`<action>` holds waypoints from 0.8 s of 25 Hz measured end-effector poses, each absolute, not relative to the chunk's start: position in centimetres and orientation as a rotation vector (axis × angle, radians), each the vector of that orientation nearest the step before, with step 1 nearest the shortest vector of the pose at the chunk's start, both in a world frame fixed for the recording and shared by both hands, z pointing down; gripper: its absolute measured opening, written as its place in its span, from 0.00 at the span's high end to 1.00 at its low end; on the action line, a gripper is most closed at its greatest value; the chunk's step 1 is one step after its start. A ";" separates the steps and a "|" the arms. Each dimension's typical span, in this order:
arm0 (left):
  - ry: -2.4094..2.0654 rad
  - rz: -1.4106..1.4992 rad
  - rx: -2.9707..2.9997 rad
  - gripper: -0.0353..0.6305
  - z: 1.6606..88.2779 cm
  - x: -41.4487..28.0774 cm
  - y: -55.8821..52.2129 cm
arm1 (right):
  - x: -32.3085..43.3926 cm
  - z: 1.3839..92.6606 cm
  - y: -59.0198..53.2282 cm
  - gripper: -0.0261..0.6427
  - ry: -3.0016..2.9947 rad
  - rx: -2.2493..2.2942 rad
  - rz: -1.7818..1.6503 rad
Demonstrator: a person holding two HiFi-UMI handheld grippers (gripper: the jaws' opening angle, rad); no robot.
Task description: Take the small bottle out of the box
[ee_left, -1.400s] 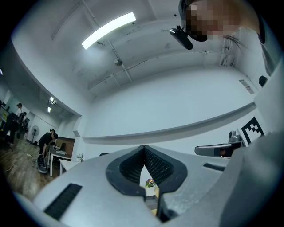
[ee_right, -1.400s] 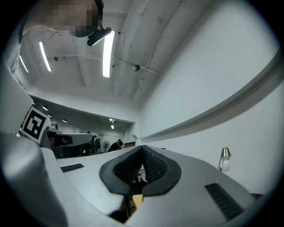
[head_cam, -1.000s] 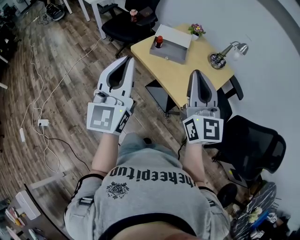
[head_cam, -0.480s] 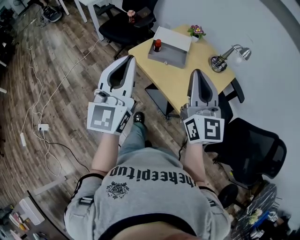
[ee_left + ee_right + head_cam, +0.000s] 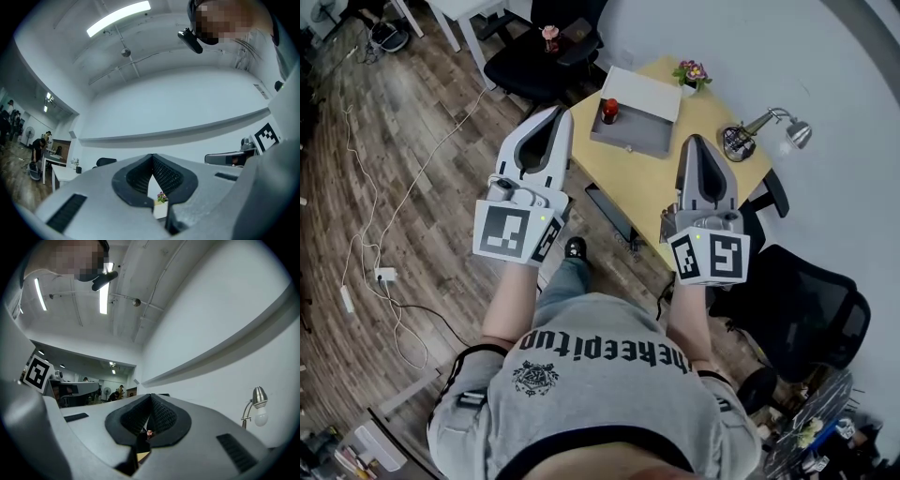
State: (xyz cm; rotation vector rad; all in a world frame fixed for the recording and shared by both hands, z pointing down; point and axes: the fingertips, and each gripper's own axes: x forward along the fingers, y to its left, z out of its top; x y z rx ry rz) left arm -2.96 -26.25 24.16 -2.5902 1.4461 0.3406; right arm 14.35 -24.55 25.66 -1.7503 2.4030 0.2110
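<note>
A grey box (image 5: pixel 635 135) with its white lid (image 5: pixel 644 91) raised stands at the far end of a yellow desk (image 5: pixel 661 180). At the box's left end stands the small bottle (image 5: pixel 608 111), dark with a red cap. Both grippers are held up in front of the person, short of the desk and well apart from the box. In the head view my left gripper (image 5: pixel 559 112) is shut and empty, and so is my right gripper (image 5: pixel 695 141). The left gripper view has its jaws (image 5: pixel 152 157) closed tip to tip; the right gripper view shows the same (image 5: pixel 150 396).
A chrome desk lamp (image 5: pixel 760 125) and a small flower pot (image 5: pixel 692 72) stand on the desk near the white wall. One black chair (image 5: pixel 533 58) is behind the desk, another (image 5: pixel 798 302) at the right. Cables (image 5: pixel 385 272) trail over the wooden floor at the left.
The person has stepped toward the desk, so the box and bottle sit slightly nearer in view. Both grippers keep the same raised, shut pose.
</note>
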 end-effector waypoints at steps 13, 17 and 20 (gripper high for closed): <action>1.368 0.330 -2.638 0.94 23.8 -3.1 -36.2 | 13.8 25.3 -33.7 0.96 2.354 -1.814 0.206; 1.346 0.315 -2.656 0.94 24.1 -3.3 -39.1 | 13.5 25.6 -36.4 0.96 2.343 -1.834 0.193; 1.327 0.302 -2.677 0.94 24.7 -3.1 -41.2 | 13.4 26.2 -38.3 0.96 2.338 -1.851 0.172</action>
